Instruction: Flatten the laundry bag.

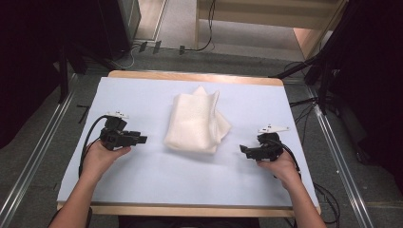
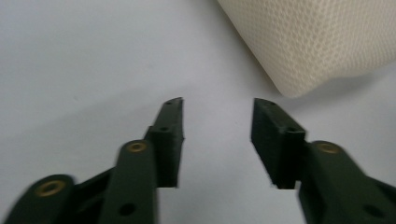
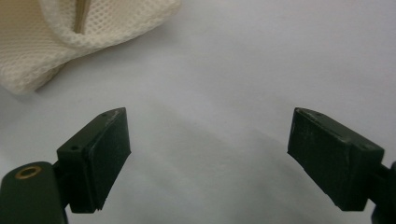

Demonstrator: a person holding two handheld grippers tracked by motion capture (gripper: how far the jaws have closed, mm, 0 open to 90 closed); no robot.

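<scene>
Two hand-held grippers rest low over a pale blue desk (image 1: pixel 142 190), one at each side of a folded cream mesh cloth (image 1: pixel 197 121). The left gripper (image 1: pixel 141 139) points right toward the cloth, jaws apart and holding nothing. The right gripper (image 1: pixel 243 149) points left, jaws spread wide and also holding nothing. The cloth lies at the desk's middle, near both, touching neither.

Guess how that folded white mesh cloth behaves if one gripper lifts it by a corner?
The mesh cloth likely flops and unfolds: it lies in soft, loose folds. Probably light, given the open weave. Its texture should grip rather than slip. Left gripper and right gripper are open, apart from it.
</scene>
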